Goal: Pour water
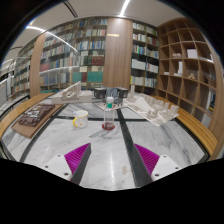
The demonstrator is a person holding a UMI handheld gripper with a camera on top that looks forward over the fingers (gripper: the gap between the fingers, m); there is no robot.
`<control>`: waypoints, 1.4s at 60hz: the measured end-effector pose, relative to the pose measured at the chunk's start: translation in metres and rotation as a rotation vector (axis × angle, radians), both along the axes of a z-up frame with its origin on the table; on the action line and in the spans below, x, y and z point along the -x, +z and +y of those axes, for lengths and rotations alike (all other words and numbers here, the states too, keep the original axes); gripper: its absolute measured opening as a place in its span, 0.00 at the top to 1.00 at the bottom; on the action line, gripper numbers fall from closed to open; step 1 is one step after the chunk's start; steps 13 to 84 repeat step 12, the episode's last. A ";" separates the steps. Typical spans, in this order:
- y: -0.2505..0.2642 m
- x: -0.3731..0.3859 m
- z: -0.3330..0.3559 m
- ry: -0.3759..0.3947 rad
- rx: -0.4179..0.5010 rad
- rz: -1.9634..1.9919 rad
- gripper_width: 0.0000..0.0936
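Bottle [109, 113] with a teal cap stands upright on the marble desk [150, 135], well beyond the gripper [113, 157], whose jaws stand wide apart and hold nothing. I would keep it centred between the pink pads [78, 156] while approaching (a yellow cup [81, 119] sits near it).

Glossy marble-look table [150, 140], clear glass flask [108, 122], wooden bookshelves [190, 60].
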State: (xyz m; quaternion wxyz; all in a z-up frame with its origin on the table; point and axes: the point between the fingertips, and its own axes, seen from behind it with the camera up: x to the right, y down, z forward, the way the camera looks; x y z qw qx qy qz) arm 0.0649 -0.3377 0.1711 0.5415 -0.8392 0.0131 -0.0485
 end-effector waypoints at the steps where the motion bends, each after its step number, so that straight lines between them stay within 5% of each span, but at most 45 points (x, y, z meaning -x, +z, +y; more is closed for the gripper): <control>1: 0.001 0.000 -0.002 0.000 -0.001 -0.004 0.09; 84: 0.006 0.006 -0.009 0.012 -0.006 0.038 0.08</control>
